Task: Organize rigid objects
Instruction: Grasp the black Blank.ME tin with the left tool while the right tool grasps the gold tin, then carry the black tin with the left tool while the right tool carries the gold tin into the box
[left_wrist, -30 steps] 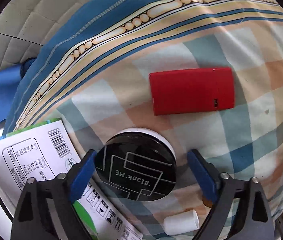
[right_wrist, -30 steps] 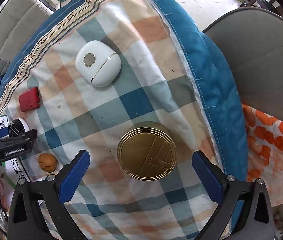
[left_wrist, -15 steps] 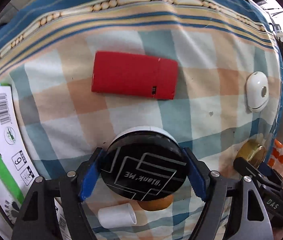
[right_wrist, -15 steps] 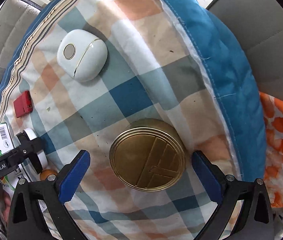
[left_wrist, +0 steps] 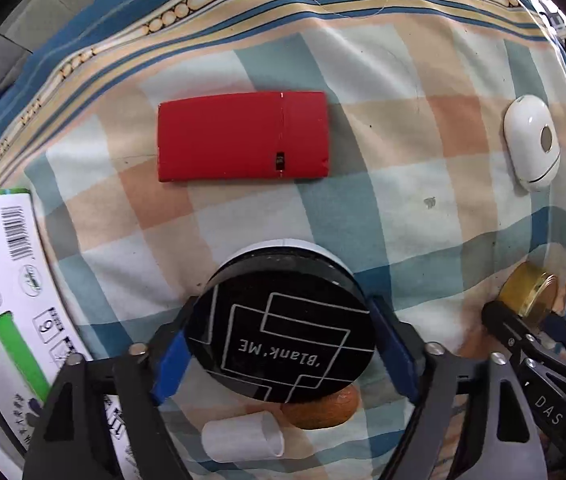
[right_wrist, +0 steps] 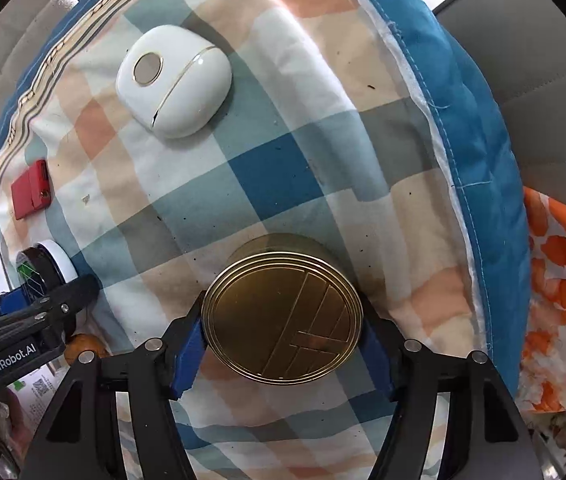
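Observation:
A round jar with a black printed lid [left_wrist: 283, 332] stands on the checked cloth [left_wrist: 363, 216]. My left gripper [left_wrist: 279, 356] points down over it, its jaws closing, and both blue pads touch the jar's sides. A round gold tin [right_wrist: 283, 308] sits near the cloth's right edge. My right gripper [right_wrist: 283, 344] is closing on it with the pads against its rim. Farther back lie a flat red case [left_wrist: 243, 136] and a white oval case [right_wrist: 175, 80].
A white and green carton [left_wrist: 3, 280] lies at the left. A small white cylinder [left_wrist: 243, 436] and a brown nut-like object [left_wrist: 323, 404] lie under the left gripper. Right of the blue cloth border are a grey seat [right_wrist: 543, 80] and orange-patterned fabric [right_wrist: 559, 280].
Both grippers came down and narrowed from wide open until their pads met the jar and the gold tin. The left view shifted right across the cloth.

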### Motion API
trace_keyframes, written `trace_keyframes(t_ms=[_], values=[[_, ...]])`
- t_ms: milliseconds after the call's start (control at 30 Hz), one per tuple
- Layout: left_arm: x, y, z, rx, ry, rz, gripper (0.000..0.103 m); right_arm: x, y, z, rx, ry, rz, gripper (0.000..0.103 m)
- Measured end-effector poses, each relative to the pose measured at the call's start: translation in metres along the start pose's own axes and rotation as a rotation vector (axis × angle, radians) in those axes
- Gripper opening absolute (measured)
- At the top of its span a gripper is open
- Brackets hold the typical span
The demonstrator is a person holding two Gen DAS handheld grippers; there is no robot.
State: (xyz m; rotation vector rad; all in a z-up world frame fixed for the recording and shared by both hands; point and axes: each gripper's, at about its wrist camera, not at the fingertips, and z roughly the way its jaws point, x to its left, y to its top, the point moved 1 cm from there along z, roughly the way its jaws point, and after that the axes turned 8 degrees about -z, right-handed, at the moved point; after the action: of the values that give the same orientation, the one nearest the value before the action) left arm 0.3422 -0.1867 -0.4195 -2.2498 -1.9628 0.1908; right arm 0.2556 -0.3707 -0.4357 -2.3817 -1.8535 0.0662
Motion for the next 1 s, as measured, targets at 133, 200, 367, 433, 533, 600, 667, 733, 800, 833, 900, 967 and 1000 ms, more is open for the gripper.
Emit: trace_keyframes(t_ms=[133, 200, 367, 433, 533, 600, 667, 733, 800, 833, 900, 967, 1000], values=[[0.007, -0.015, -0.005, -0.022, 0.004, 0.009, 0.073, 0.017, -0.004, 0.003, -0.001, -0.036, -0.028, 0.067], [0.009, -0.02, -0.01, -0.033, 0.011, 0.016, 0.073, 0.027, -0.007, 0.004, 0.0, -0.037, -0.037, 0.067], [0.0, -0.021, -0.043, -0.092, 0.012, 0.025, 0.073, 0.038, -0.013, -0.013, -0.022, -0.02, -0.061, 0.067], [0.001, -0.028, -0.051, -0.107, -0.008, 0.02, 0.073, 0.04, -0.019, -0.021, -0.032, -0.007, -0.069, 0.067], [0.002, -0.042, -0.065, -0.13, -0.04, 0.01, 0.073, 0.046, -0.028, -0.034, -0.05, 0.008, -0.088, 0.067], [0.002, -0.054, -0.076, -0.148, -0.067, 0.001, 0.073, 0.053, -0.034, -0.044, -0.062, 0.017, -0.106, 0.067], [0.006, -0.066, -0.089, -0.166, -0.101, -0.01, 0.073, 0.059, -0.04, -0.058, -0.077, 0.032, -0.119, 0.067], [0.013, -0.077, -0.104, -0.187, -0.128, -0.02, 0.073, 0.087, -0.054, -0.079, -0.099, 0.046, -0.14, 0.067], [0.028, -0.086, -0.125, -0.212, -0.15, -0.029, 0.073, 0.102, -0.059, -0.093, -0.119, 0.06, -0.162, 0.067], [0.042, -0.088, -0.132, -0.225, -0.157, -0.037, 0.073, 0.113, -0.064, -0.103, -0.137, 0.066, -0.173, 0.067], [0.06, -0.096, -0.147, -0.254, -0.175, -0.06, 0.073, 0.124, -0.068, -0.118, -0.151, 0.077, -0.205, 0.067], [0.087, -0.097, -0.16, -0.279, -0.19, -0.084, 0.073, 0.146, -0.072, -0.132, -0.167, 0.094, -0.239, 0.067], [0.098, -0.099, -0.167, -0.291, -0.188, -0.091, 0.073, 0.154, -0.076, -0.139, -0.179, 0.096, -0.254, 0.067]])
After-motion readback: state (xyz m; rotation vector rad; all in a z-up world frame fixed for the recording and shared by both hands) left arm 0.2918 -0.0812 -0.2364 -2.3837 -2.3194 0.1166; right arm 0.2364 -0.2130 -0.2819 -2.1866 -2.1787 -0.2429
